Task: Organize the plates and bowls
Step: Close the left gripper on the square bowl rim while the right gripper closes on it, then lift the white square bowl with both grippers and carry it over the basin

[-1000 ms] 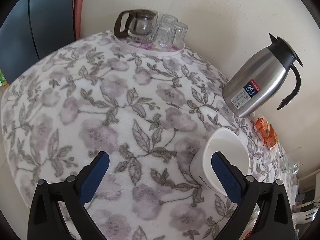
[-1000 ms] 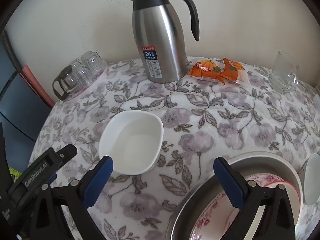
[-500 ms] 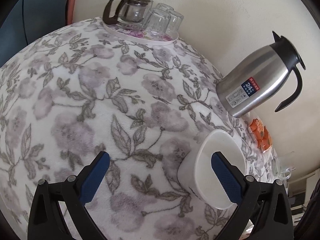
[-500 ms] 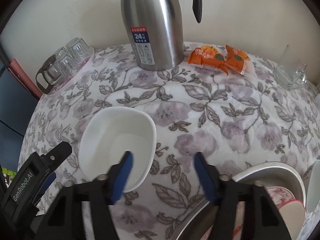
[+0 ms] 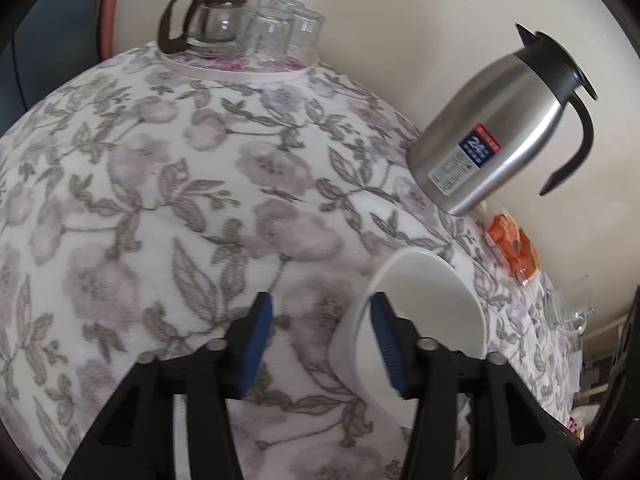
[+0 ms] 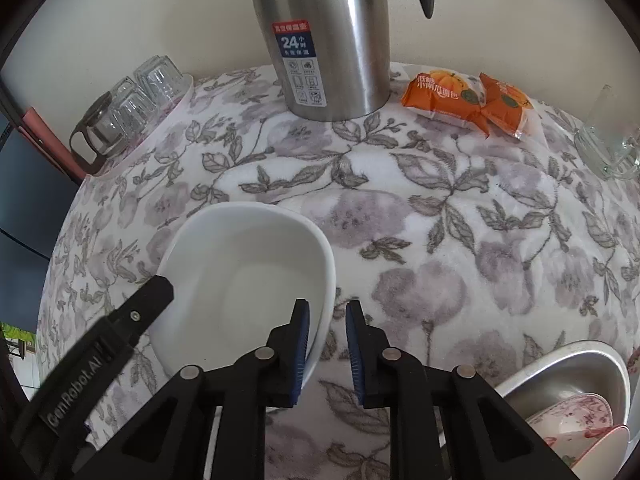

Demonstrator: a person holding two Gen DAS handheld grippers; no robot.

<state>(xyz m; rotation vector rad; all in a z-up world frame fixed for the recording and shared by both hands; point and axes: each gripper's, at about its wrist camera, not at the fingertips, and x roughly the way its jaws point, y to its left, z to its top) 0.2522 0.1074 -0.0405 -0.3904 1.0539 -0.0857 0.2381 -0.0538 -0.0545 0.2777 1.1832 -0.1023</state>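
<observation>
Pinching the near rim of the white bowl (image 6: pixel 240 280) with the right claw (image 6: pixel 326 350), one pad inside, one outside, jaws just drawn in narrow. Straddling the opposite wall with the left claw (image 5: pixel 318 348), just closing too, yet spread: inner pad at the rim, outer pad clear of the wall. Sitting upright on the floral tabletop (image 6: pixel 440 240), in front of the steel thermos (image 6: pixel 332 40), apart from the metal basin (image 6: pixel 580 372) of dishes. Probably glazed ceramic: stiff, slick, chippable, moderately heavy. Best gripped across the rim on two sides, lifted level, set down gently.
</observation>
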